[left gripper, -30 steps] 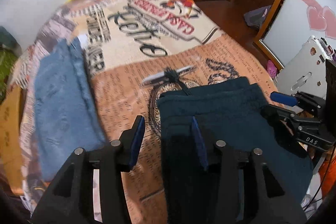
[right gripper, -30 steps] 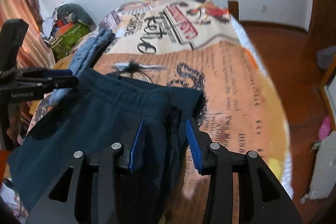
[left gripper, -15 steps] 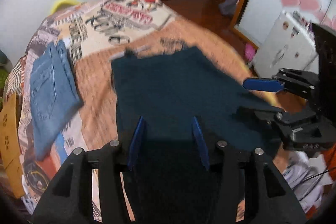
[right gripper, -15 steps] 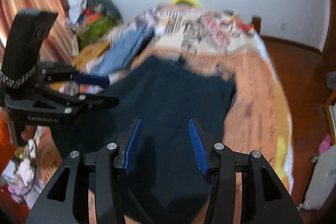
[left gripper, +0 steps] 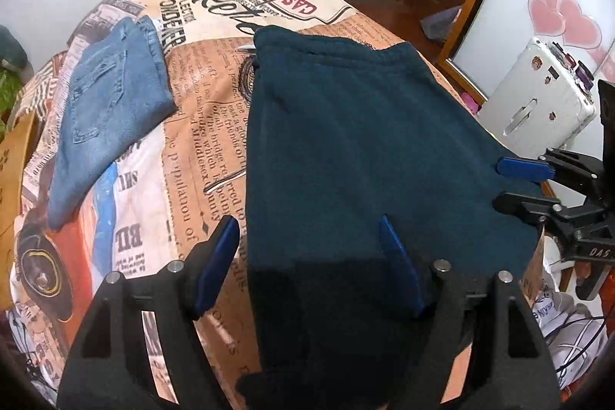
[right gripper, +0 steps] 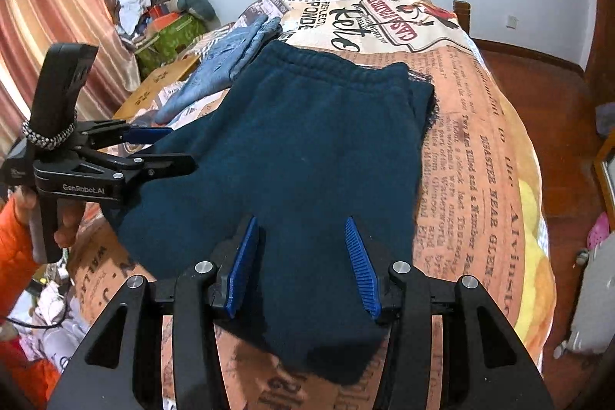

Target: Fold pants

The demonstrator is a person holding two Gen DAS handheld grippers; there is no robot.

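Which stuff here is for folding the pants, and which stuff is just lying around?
For the job:
dark teal sweatpants
left gripper
right gripper

Just lying around:
folded blue jeans
newspaper-print bedspread
white suitcase
cardboard box

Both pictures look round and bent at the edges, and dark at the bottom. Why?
Left wrist view: fisheye curves the bed; the left gripper shadows the dark pants. Right wrist view: same bulge, black corners, the right gripper shading the hem.

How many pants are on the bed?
2: dark teal pants spread out in the middle, and folded blue jeans lying beside them near the bed's left edge. Others could be hidden.
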